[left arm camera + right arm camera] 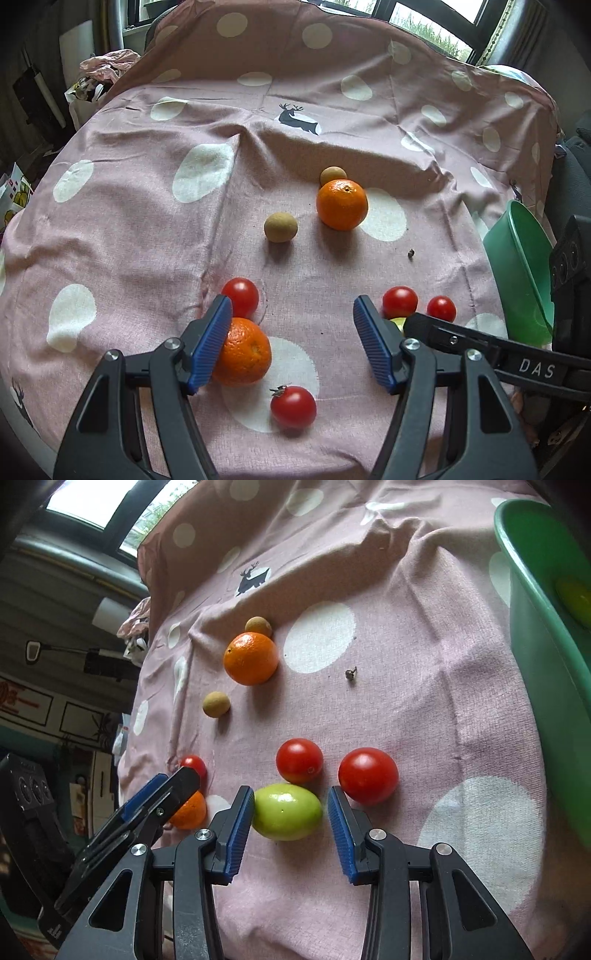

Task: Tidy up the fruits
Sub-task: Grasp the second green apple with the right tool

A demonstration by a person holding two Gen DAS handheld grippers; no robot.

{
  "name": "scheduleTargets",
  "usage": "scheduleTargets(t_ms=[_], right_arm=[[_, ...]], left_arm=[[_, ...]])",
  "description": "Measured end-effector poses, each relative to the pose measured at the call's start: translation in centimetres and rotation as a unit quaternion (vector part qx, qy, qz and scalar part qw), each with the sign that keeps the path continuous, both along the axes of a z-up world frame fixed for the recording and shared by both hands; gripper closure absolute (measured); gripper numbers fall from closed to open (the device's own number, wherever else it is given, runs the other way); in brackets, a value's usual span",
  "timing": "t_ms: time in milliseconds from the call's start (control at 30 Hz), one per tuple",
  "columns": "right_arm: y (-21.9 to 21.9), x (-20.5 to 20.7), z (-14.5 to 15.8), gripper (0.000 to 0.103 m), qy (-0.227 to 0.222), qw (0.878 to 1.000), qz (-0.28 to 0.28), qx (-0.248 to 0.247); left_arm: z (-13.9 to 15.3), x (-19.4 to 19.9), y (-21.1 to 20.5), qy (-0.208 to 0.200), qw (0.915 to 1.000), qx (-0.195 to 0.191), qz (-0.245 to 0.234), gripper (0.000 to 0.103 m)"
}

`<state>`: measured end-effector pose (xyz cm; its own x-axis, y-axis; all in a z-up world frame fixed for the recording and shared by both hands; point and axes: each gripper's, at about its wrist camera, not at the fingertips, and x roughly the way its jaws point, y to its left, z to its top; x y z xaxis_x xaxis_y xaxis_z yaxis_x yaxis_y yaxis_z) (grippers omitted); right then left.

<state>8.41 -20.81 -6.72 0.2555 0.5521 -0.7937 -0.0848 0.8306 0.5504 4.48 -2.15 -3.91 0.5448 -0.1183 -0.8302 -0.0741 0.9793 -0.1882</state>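
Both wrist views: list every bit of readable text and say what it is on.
"DAS": white letters on the black arm of the right gripper, seen in the left wrist view.
Red markings on a wall sign at the far left of the right wrist view: too blurred to read.
The cloth bears only a deer print, no words.

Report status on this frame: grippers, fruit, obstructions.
Left gripper open over near orange. Right gripper open around green fruit, not clamped. Red tomato crowds right finger.

A pink spotted cloth (147, 229) covers the surface; on it lie two oranges (342, 204), four red tomatoes (293, 407), two brown longans (280, 227), a green fruit (286, 811)
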Motion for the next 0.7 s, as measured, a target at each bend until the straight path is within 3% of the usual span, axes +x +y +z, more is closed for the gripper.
scheduleTargets(t_ms=[433, 700], right_arm=[[-0.8, 0.3, -0.3, 0.063, 0.007, 1.0, -0.018, 0.021], [-1.0, 0.5, -0.6, 0.063, 0.017, 0.999, -0.021, 0.036]], left_arm=[[0.2, -0.5, -2.3, 0.004, 0.9978, -0.044, -0.05, 0.036], [-1.3, -0.3, -4.9, 0.036, 0.9951, -0.028, -0.088, 0.036]])
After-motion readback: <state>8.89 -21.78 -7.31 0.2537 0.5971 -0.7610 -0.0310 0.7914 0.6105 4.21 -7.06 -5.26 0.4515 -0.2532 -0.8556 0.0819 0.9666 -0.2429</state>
